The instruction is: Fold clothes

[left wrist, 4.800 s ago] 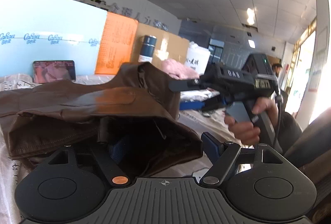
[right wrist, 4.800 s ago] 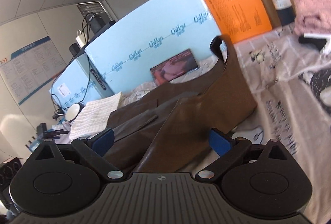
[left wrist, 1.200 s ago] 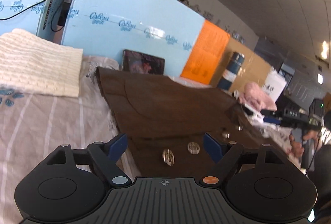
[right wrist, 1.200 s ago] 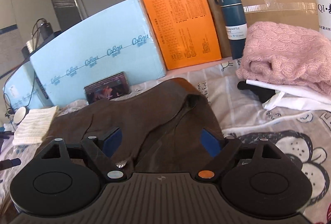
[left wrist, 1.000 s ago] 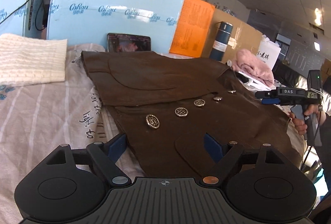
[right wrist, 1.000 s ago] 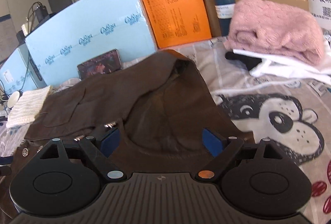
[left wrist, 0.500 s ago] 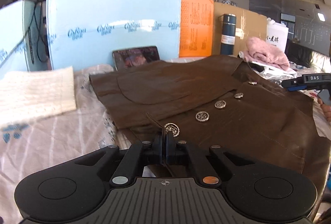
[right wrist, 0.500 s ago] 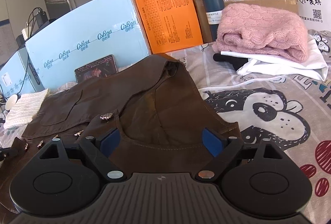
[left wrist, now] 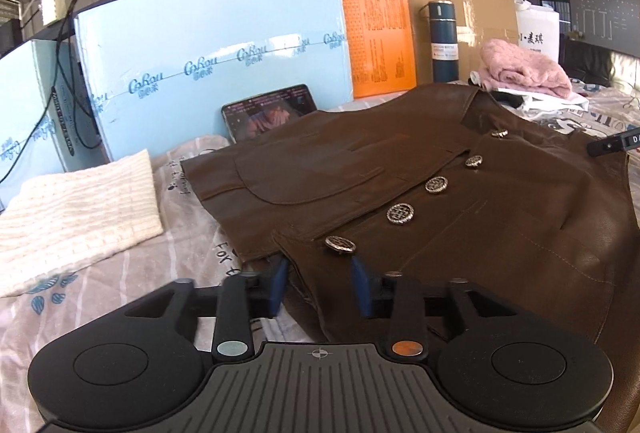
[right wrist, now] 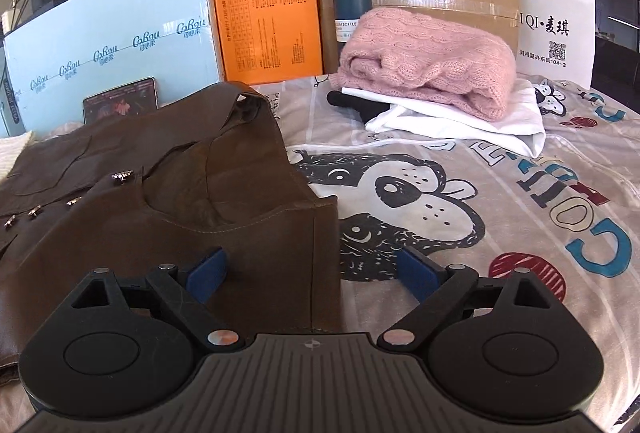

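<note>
The brown vest (left wrist: 460,201) lies flat across the middle of the left view. It looks thick, smooth and maybe slippery, so grab an edge. The left gripper (left wrist: 318,285) is a bit open at the hem. The right gripper (right wrist: 308,269) is wide open.

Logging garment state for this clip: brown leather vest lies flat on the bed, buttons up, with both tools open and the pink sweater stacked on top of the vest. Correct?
Not quite. In the right wrist view the pink sweater sits on a white garment beside the brown leather vest, not on it. The rest holds: left tool and right tool are open.
</note>
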`<action>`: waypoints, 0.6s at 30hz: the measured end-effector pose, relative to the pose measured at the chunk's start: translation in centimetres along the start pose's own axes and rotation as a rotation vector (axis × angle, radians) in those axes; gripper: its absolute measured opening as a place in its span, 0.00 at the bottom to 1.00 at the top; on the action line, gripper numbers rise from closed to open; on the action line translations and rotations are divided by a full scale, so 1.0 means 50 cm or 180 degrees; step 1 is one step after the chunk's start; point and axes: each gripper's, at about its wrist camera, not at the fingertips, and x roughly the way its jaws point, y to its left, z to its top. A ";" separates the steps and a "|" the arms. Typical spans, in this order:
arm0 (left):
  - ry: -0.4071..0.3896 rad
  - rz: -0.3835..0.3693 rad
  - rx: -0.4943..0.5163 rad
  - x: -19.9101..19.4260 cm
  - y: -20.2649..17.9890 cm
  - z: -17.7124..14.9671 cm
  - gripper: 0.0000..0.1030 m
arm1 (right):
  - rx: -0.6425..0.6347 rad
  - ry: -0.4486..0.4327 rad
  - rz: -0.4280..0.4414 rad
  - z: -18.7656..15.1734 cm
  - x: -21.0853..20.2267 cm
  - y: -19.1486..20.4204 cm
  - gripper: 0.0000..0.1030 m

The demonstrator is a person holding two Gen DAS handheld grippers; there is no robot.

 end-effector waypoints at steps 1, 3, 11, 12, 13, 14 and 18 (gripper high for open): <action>-0.0064 0.0004 -0.0050 -0.013 0.002 -0.001 0.70 | 0.0009 -0.0008 -0.0007 -0.001 -0.003 -0.001 0.89; -0.0191 0.0013 -0.0150 -0.040 0.007 -0.003 0.75 | 0.0092 -0.0027 0.0075 0.003 -0.005 -0.008 0.89; 0.0018 -0.0697 -0.0968 -0.089 0.015 -0.060 0.74 | 0.0376 0.0021 0.0224 0.016 0.006 -0.015 0.38; 0.0084 -0.0782 -0.1053 -0.087 0.013 -0.069 0.73 | 0.0391 0.0022 0.0235 0.014 0.003 -0.016 0.35; 0.0134 -0.0851 -0.1125 -0.085 0.010 -0.077 0.71 | 0.0406 0.0022 0.0246 0.012 -0.001 -0.017 0.32; 0.0123 -0.0856 -0.1139 -0.086 0.003 -0.081 0.69 | 0.0420 0.0023 0.0257 0.010 -0.004 -0.018 0.28; 0.0135 -0.0717 -0.1212 -0.100 0.001 -0.089 0.50 | 0.0580 0.0033 0.0270 0.003 -0.016 -0.034 0.32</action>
